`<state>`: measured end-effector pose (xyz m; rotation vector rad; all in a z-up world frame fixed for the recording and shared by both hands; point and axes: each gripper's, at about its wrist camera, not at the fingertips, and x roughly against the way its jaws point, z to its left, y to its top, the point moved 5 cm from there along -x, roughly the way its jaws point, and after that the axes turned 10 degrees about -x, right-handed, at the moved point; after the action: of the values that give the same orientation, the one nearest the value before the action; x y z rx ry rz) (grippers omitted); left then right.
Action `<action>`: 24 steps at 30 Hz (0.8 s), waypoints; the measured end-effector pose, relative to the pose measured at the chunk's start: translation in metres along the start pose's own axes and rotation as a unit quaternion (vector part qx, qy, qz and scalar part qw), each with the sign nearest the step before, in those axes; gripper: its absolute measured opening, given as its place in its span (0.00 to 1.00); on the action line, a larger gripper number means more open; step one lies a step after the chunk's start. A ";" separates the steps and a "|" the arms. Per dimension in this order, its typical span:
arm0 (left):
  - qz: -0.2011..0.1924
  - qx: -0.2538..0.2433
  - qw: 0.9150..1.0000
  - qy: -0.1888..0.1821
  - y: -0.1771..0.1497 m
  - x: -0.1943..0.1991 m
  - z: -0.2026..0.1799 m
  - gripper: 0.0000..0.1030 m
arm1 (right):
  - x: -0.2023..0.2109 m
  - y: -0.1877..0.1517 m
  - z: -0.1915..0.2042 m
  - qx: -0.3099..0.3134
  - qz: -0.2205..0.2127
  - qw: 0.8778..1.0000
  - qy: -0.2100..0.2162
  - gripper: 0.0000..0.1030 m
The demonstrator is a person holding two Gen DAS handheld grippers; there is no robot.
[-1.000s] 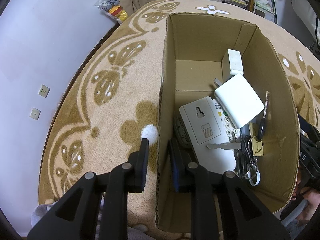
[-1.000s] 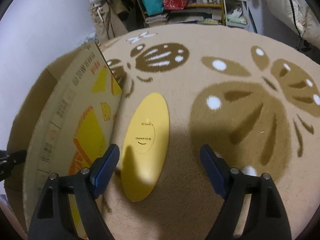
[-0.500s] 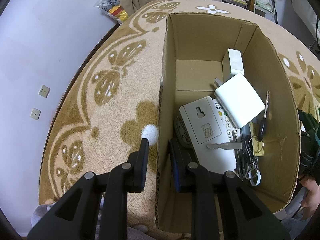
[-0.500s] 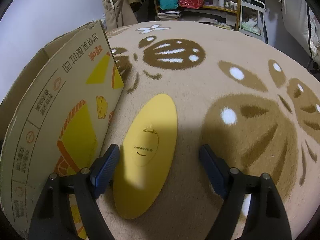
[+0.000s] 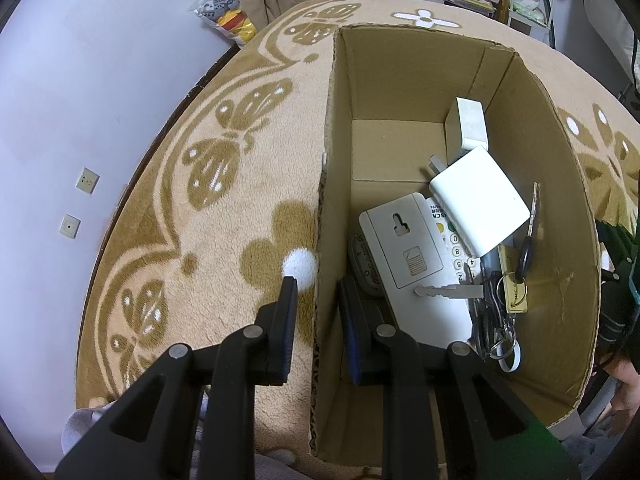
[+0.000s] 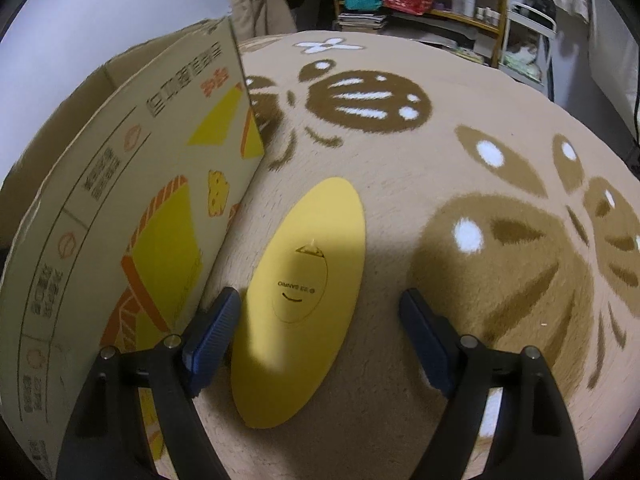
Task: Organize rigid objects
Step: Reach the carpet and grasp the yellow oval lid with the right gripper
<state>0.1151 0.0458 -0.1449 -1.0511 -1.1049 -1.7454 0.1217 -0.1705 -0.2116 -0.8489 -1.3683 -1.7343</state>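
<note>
The left gripper (image 5: 318, 312) straddles the near wall of the cardboard box (image 5: 325, 208), one finger outside over the carpet (image 5: 208, 240), one inside; its narrow jaws show a gap each side of the wall. The right gripper (image 6: 320, 320) is spread wide, empty, low over a yellow plate (image 6: 308, 288) lying upside down on the carpet just beside the box.

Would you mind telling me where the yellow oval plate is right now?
In the right wrist view, the yellow oval plate lies flat on the carpet, just right of the cardboard box, between the right gripper's open fingers.
</note>
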 end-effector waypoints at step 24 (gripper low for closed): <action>0.000 -0.002 1.000 0.001 0.000 -0.001 0.000 0.20 | 0.008 -0.007 0.010 0.016 -0.039 0.997 -0.065 0.58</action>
<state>0.1150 0.0459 -0.1458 -1.0503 -1.1006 -1.7485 0.1122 -0.1605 -0.2063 -0.9169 -1.5285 -1.7367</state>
